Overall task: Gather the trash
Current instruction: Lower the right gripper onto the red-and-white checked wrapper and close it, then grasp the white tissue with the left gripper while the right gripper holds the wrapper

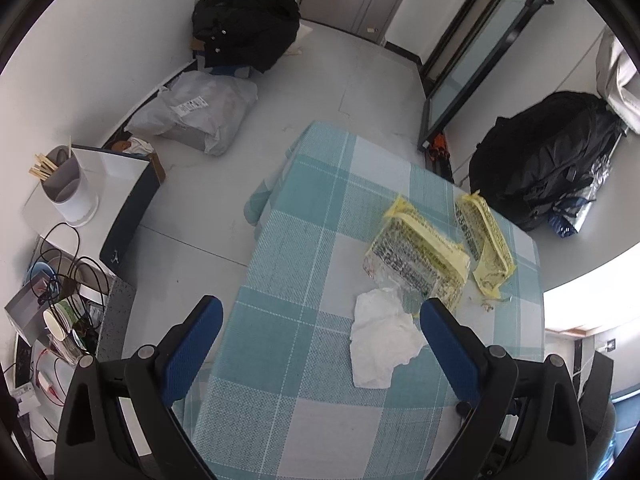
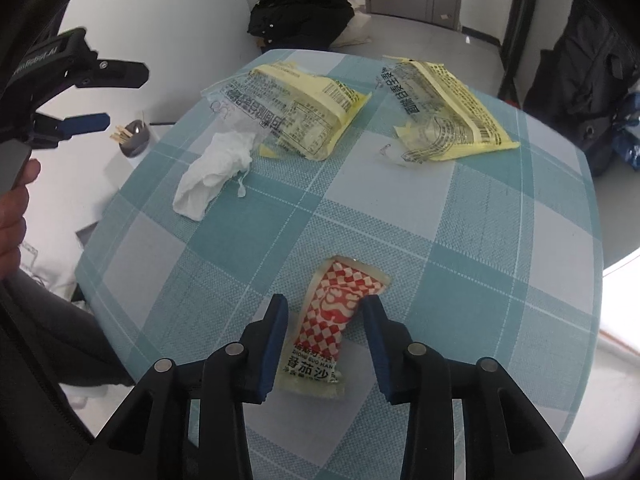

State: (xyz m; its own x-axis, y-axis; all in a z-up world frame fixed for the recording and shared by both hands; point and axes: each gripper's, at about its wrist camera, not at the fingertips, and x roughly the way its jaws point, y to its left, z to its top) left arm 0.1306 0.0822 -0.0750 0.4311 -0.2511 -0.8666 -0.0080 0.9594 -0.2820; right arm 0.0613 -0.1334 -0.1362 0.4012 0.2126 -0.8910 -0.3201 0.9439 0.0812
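Firstly, left wrist view
Left gripper (image 1: pixel 320 312): released, jaws spread wide, nothing between the pads; it hangs over the near part of the counter.
Counter (image 1: pixel 296 240): covered by a teal and pale checked cloth.
Tissue (image 1: pixel 384 336): crumpled white, lying on the cloth just beside the inner face of the right-hand blue finger (image 1: pixel 448 344).
Yellow wrapper (image 1: pixel 420 256): torn and printed, lying flat beyond the tissue, its clear end close to it.
Second yellow wrapper (image 1: pixel 488 244): just beside the first, toward the counter's far edge.
Floor (image 1: pixel 320 80): a black jacket (image 1: pixel 248 24) and a pale plastic bag (image 1: pixel 200 116) lie by the wall; a black backpack (image 1: pixel 552 160) stands at the right.

Right wrist view
Right gripper (image 2: pixel 325 306): jaws partly apart, straddling the sauce packet; the pads do not press it.
Sauce packet (image 2: pixel 332 316): red-and-white checked, lying on the cloth between the blue fingers (image 2: pixel 276 344).
Tissue (image 2: pixel 216 172): at the far left of the counter, touching the nearer yellow wrapper (image 2: pixel 296 112).
Second yellow wrapper (image 2: pixel 444 112): apart from it, at the far right.
Left gripper (image 2: pixel 128 96): seen side-on above the counter's left edge, jaws apart, with a hand (image 2: pixel 12 216) behind it.
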